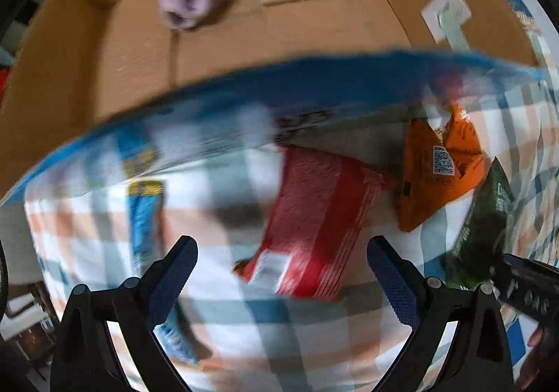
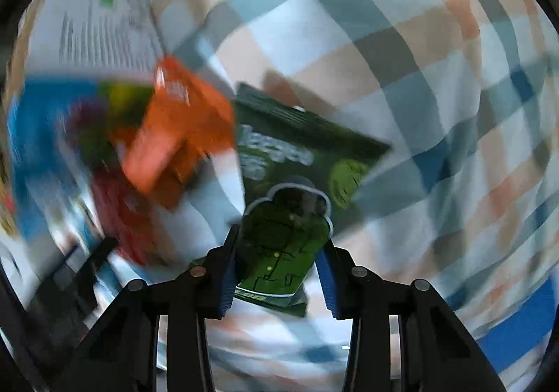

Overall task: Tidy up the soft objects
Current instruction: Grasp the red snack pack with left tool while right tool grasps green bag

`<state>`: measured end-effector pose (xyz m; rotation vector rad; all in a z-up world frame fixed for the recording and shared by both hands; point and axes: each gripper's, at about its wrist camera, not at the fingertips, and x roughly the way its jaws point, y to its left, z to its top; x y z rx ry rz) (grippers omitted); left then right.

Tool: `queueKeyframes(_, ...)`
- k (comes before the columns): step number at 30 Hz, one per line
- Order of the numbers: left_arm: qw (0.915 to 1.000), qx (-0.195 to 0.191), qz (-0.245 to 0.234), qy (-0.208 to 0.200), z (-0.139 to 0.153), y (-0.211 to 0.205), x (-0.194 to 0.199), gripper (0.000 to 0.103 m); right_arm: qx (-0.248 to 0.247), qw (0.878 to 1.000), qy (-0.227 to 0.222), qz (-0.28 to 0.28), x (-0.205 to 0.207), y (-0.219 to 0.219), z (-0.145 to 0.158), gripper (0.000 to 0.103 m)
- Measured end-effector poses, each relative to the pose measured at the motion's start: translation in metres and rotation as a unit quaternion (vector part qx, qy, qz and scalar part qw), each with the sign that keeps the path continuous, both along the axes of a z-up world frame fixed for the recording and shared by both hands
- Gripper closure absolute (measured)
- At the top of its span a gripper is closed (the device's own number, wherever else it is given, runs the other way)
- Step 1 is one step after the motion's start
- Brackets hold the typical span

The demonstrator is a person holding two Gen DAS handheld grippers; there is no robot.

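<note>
My right gripper (image 2: 276, 264) pinches the green packet (image 2: 307, 154), long axis pointing away; my left gripper (image 1: 281, 273) gapes empty before the red packet (image 1: 314, 227).

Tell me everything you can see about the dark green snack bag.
The dark green snack bag is a glossy, flat foil-like pouch with pale lettering, a lime round badge and a bright green cartoon figure. It lies tilted over the checked cloth, beside the orange packet. The right gripper straddles its lower end; contact is unclear.

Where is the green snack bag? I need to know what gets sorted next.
The green snack bag lies on the checked cloth, right of the orange packet, its near end between the right gripper fingers.
</note>
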<state>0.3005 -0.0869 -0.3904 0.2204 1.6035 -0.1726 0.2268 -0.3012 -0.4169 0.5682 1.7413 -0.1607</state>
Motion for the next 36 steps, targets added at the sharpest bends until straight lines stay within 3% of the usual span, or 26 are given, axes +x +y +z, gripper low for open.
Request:
queueKeyframes(1, 1.0000, -0.001, -0.005, 0.007, -0.006, -0.004, 0.001, 0.008, -0.009, 1.000, 0.004, 0.014, 0.000, 0.000, 0.000, 0.061)
queueKeyframes(2, 0.9998, -0.004, -0.012, 0.014, -0.012, -0.009, 0.001, 0.025, -0.011, 1.000, 0.004, 0.022, 0.000, 0.001, 0.000, 0.061)
queueKeyframes(4, 0.9996, -0.007, -0.017, 0.020, -0.017, -0.014, 0.001, 0.048, -0.016, 0.999, 0.005, 0.033, 0.002, 0.004, -0.003, 0.059)
queueKeyframes(5, 0.9998, -0.007, -0.014, 0.014, -0.017, -0.015, 0.000, 0.052, -0.019, 0.999, 0.006, 0.033, 0.003, 0.005, -0.005, 0.059)
queueKeyframes(10, 0.9992, -0.024, 0.016, 0.029, -0.011, 0.000, -0.015, 0.056, -0.026, 0.998, 0.003, 0.053, 0.001, 0.019, -0.007, 0.061)
queueKeyframes(14, 0.9972, -0.020, 0.048, 0.054, -0.007, 0.023, -0.048, 0.056, -0.011, 0.994, 0.012, 0.104, -0.011, 0.039, -0.002, 0.063)
queueKeyframes(18, 0.9932, -0.023, 0.080, 0.082, -0.009, 0.049, -0.086, 0.056, -0.004, 0.982, 0.025, 0.186, -0.029, 0.073, -0.001, 0.063)
queueKeyframes(22, 0.9901, -0.026, 0.105, 0.089, -0.021, 0.063, -0.099, 0.054, -0.013, 0.971, 0.027, 0.238, -0.044, 0.099, -0.006, 0.063)
queueKeyframes(29, 0.9912, -0.019, 0.105, 0.078, -0.028, 0.056, -0.078, 0.054, -0.045, 0.967, 0.032, 0.248, -0.051, 0.126, -0.006, 0.062)
queueKeyframes(36, 0.9914, -0.013, 0.112, 0.066, -0.029, 0.044, -0.084, 0.056, -0.038, 0.976, 0.023, 0.211, -0.071, 0.113, 0.007, 0.055)
